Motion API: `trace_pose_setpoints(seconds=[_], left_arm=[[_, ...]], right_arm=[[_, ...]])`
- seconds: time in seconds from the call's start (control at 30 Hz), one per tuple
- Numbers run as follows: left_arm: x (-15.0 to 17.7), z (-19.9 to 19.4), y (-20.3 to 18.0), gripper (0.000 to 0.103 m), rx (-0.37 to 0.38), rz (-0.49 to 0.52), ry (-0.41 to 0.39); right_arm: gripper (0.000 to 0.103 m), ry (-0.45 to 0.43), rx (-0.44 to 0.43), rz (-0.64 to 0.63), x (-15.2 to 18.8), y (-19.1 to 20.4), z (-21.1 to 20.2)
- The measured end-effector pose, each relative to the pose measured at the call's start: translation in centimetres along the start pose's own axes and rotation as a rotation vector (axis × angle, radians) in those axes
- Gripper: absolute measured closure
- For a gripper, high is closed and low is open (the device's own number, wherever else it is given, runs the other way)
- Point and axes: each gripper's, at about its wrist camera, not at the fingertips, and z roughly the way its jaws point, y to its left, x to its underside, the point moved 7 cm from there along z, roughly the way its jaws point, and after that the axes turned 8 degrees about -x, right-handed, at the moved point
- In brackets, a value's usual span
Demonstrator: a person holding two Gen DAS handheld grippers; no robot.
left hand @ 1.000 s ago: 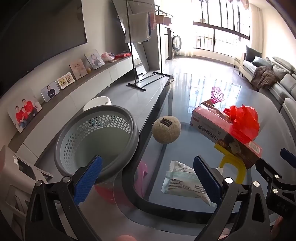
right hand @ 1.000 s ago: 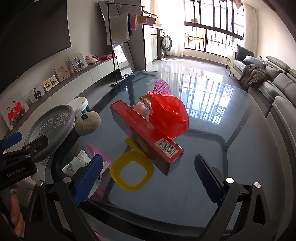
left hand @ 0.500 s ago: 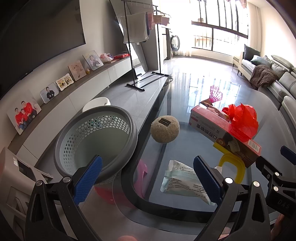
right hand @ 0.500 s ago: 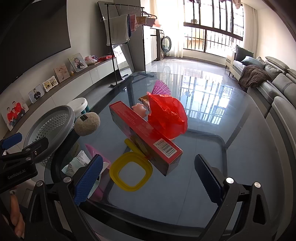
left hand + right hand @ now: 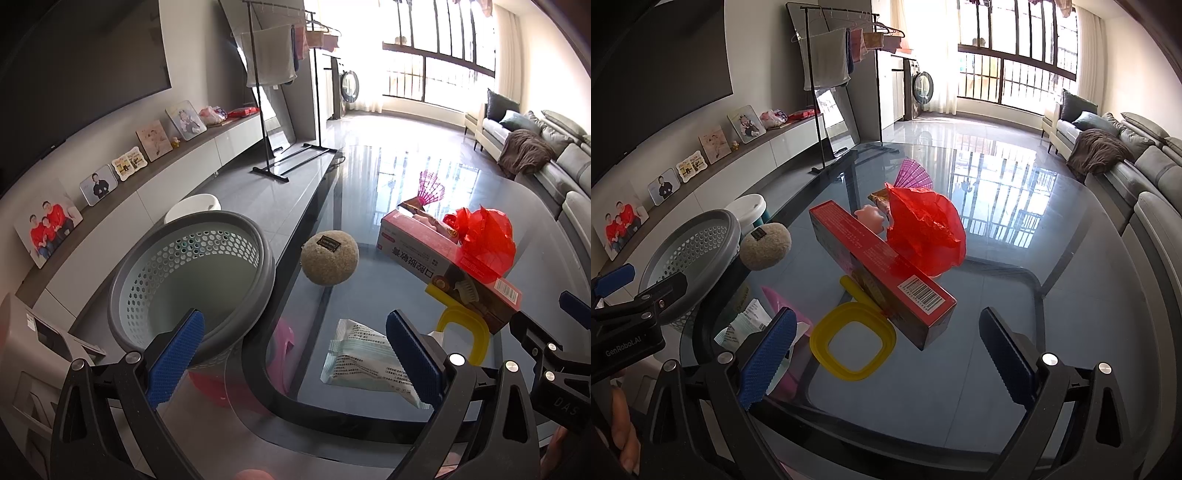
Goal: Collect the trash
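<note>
- My left gripper (image 5: 293, 354) and right gripper (image 5: 886, 354) both hang released, empty.
- Wrapper (image 5: 364, 360) lies at the table's (image 5: 1015, 295) near edge; basket (image 5: 192, 277) stands beside it.
- Red box (image 5: 879, 266) and yellow ring (image 5: 853, 347) crowd it.

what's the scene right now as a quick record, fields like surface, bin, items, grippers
surface: glass table
bin: grey perforated basket, beside the table's left edge, standing lower than the tabletop
items on table: red box, red plastic bag behind it, yellow ring partly under the box, beige ball, white wrapper, pink fan
left gripper: open, holding nothing, above the table edge between basket and wrapper
right gripper: open, holding nothing, facing the yellow ring and box
</note>
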Motion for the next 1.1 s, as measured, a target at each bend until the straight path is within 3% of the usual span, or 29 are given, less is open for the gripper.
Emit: trace_pose_setpoints(seconds=[1.1], left_arm=[[-0.07,0.07,0.16,0.006,-0.002,-0.002,-0.003]], right_arm=[[0.008,-0.003,0.0,0.004,-0.2,-0.19,-0.27]])
